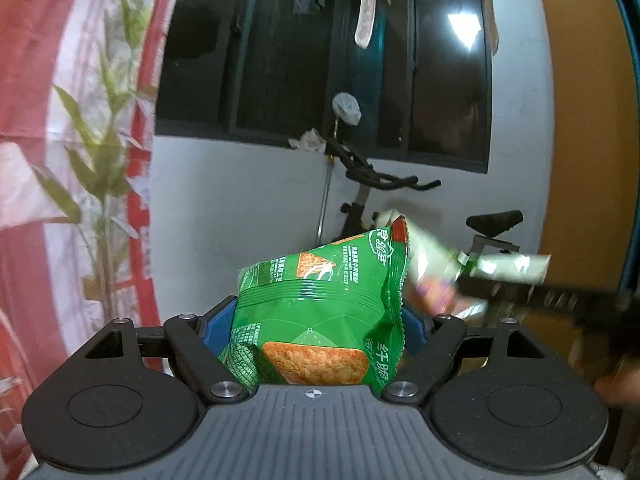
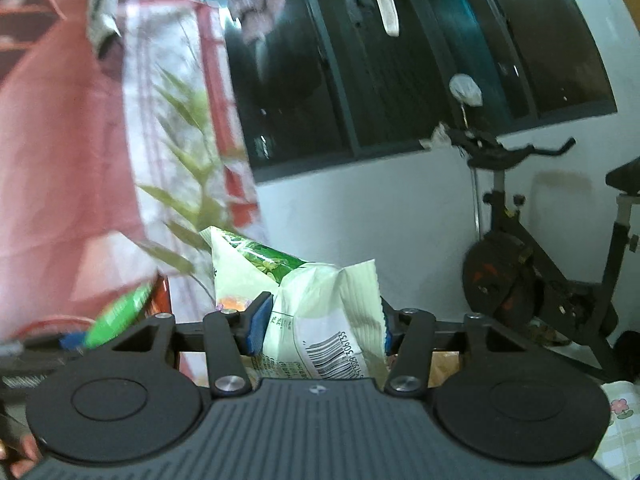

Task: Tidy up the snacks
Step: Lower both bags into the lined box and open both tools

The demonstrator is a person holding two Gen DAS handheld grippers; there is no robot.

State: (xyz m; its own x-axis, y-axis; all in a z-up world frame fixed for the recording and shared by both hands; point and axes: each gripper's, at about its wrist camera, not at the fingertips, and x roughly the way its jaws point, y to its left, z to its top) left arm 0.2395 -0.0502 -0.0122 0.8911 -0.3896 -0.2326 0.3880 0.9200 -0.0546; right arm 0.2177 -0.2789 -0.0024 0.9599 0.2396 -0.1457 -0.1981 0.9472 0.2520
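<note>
Your left gripper [image 1: 316, 328] is clamped on a glossy green snack packet [image 1: 320, 312], low in the centre of the frame; its crinkled foil bulges up between the blue pads [image 1: 218, 330] (a square, crumbed cracker is printed on the front). At centre right, blurred, your right gripper [image 1: 532, 292] shows with its pale load. In the right wrist view that gripper [image 2: 320, 328] pinches a pale green snack packet [image 2: 320, 312], matte and creased, barcode facing you, with a serrated top edge. Behind stand a black exercise bike [image 2: 540, 276], a dark window [image 2: 400, 60] and a red-and-white leafy curtain [image 2: 80, 140] at left.
</note>
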